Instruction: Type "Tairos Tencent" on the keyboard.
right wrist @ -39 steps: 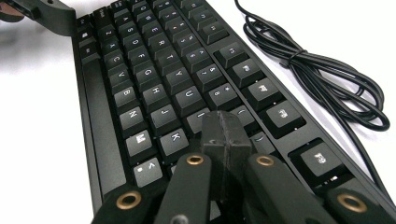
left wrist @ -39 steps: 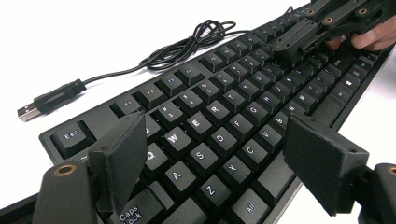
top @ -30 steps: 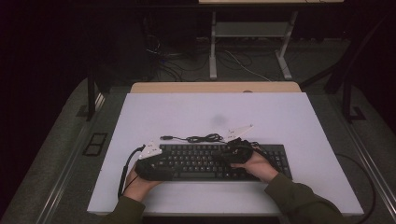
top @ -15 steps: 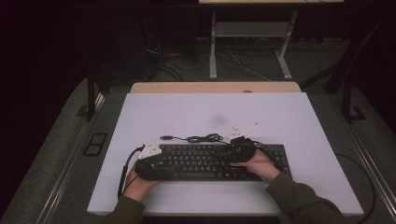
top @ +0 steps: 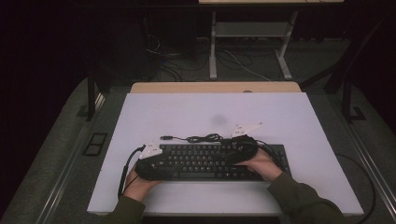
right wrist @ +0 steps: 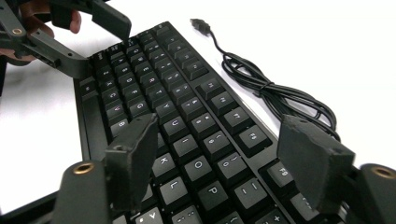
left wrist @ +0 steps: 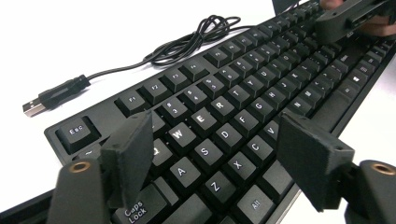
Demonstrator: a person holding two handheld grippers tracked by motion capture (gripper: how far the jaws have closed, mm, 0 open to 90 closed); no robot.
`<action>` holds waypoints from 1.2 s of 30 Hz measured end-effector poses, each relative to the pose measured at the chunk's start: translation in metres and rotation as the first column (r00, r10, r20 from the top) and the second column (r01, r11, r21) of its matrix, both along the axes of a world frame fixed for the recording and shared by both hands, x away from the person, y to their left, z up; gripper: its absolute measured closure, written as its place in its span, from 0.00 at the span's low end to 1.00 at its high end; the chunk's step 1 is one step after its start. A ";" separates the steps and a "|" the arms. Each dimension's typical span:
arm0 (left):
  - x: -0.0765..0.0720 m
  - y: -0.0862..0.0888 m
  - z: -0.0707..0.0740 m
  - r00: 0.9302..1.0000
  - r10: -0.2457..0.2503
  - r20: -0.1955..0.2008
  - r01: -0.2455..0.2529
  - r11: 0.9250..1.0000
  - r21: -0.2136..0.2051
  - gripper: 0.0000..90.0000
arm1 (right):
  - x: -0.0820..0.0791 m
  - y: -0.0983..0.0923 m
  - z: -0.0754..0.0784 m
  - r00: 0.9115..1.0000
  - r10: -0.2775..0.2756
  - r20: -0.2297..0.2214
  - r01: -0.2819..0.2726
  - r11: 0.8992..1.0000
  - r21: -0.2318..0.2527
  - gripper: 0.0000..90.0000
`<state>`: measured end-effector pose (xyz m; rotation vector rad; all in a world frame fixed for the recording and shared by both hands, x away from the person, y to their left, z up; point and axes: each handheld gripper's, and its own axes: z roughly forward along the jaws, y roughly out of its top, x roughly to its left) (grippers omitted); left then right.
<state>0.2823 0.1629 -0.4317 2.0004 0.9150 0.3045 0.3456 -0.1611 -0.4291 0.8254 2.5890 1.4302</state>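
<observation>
One black keyboard (top: 210,161) is laid flat across the near middle of a white table (top: 299,116), its long side running left to right. Behind the keyboard, touching its far edge, its black cable (top: 203,138) is seen loosely bundled, with the USB plug (top: 166,137) lying free on the table beyond the keyboard's far left corner.

Over the keyboard's left end the left gripper (left wrist: 215,158) is held, its jaws apart above the letter keys near the A, S and D, with nothing pressed between the pads; they have just been closing a little. Over the keyboard's right-of-middle part the right gripper (right wrist: 217,158) is held, its jaws spread wide above the keys around O and P; they have just been opening, and no key or edge is clamped between them. Both hands are rested at the keyboard's near edge.

Beyond the table, behind the keyboard, a dark floor with loose cords and the legs of another desk (top: 252,46) is seen.

Judged from this, a key could be pressed or a keycap caught if either gripper were lowered with its pads spread. The cable bundle could be snagged if the keyboard were dragged backward.
</observation>
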 end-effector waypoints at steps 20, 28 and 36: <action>0.002 0.002 -0.001 0.999 -0.006 -0.035 0.007 1.000 0.024 0.84 | -0.001 0.001 -0.002 0.999 -0.029 0.021 0.029 0.999 -0.018 0.24; 0.005 -0.001 -0.002 0.999 -0.015 -0.038 0.016 0.999 0.033 0.99 | -0.001 0.000 -0.002 0.999 -0.033 0.023 0.033 0.999 -0.021 0.24; 0.009 -0.004 -0.004 0.999 -0.018 -0.042 0.020 0.999 0.039 0.99 | -0.001 0.001 -0.002 0.999 -0.035 0.027 0.036 0.999 -0.029 0.23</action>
